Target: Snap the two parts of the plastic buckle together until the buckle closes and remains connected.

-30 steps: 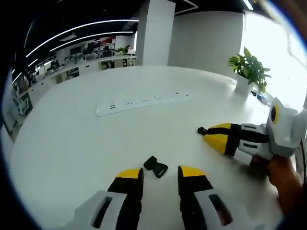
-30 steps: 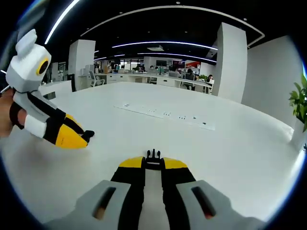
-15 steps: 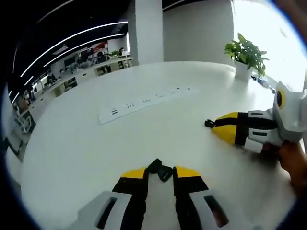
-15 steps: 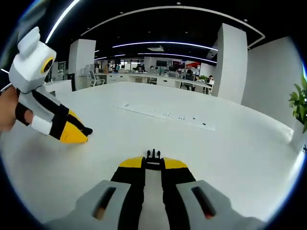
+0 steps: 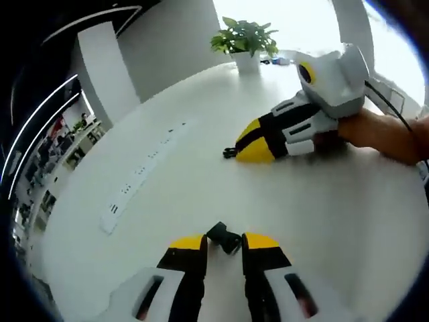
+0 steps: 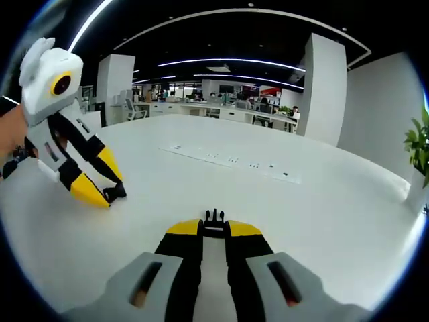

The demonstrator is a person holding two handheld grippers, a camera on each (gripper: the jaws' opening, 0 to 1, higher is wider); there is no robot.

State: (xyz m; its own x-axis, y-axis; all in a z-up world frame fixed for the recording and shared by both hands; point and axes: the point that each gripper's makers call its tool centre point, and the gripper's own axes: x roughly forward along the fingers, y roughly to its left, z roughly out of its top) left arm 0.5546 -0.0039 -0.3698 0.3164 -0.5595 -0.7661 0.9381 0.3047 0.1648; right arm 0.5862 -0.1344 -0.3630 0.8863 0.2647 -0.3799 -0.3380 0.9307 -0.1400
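Swinging hard, the left gripper view has rolled since a second ago, so the plant (image 5: 245,40) now sits up at 12 o'clock instead of 2 o'clock, and the black buckle piece that lay clear ahead of the tips is now right between them. That socket half of the buckle (image 5: 224,237) sits in the gap of the left gripper (image 5: 224,243), jaws spread either side of it; whether the tips touch it I cannot tell. It rests on the white table (image 5: 167,181).

Over in the right gripper view, the right gripper (image 6: 214,228) has not budged: jaws drawn close, pinching the pronged half of the buckle (image 6: 214,220), whose prongs poke out toward 12 o'clock just past the yellow tips.

Each camera catches the opposite tool. From the left gripper view, the right gripper appears at 2 o'clock, a hand (image 5: 382,134) behind it, a black bit at its tip. From the right gripper view, the left gripper stands at 9 o'clock, jaws apart with the black piece at its lower tip. A power strip (image 6: 231,161) lies across the table beyond.
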